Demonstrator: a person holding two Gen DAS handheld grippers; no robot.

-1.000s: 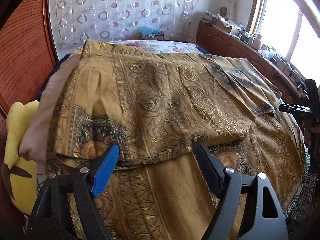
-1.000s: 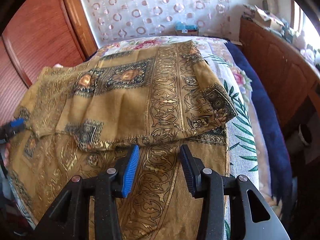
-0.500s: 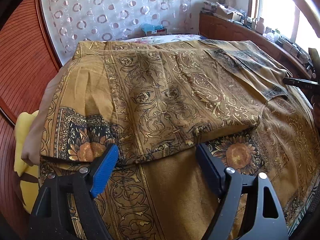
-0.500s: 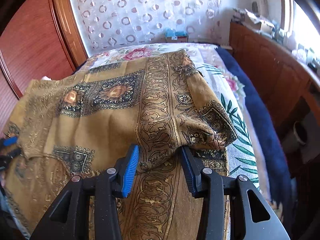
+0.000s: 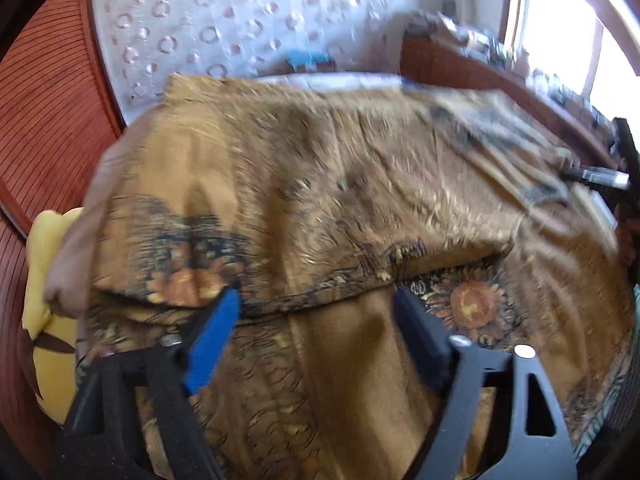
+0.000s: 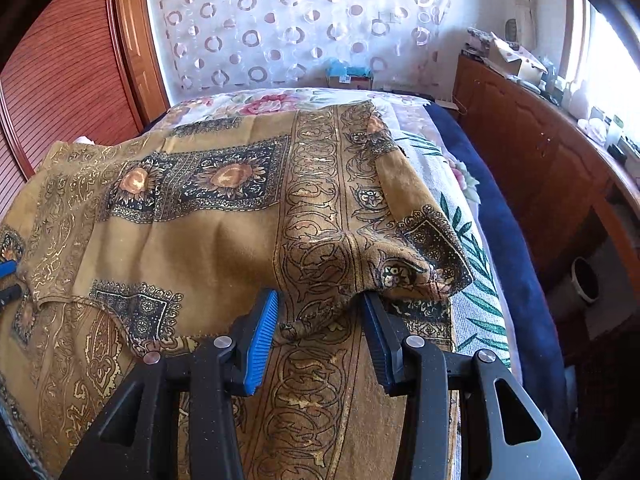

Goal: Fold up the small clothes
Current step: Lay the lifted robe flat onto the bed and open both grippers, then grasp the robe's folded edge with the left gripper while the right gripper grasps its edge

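Gold patterned cloth [image 6: 192, 232] spread over bed [image 6: 476, 280], upper layer folded back toward near side; hem runs left-right in both wrist views. Left gripper [image 5: 316, 312] wide, jaws just been closing a bit, hem of fold lying between them, pads not pressing it; left view blurred. Right gripper [image 6: 320, 312] at medium gap w/ bunched corner of folded layer between the jaws, right pad touching fabric, left pad apart. Yellow cushion [image 5: 44, 288] at bed's left edge.
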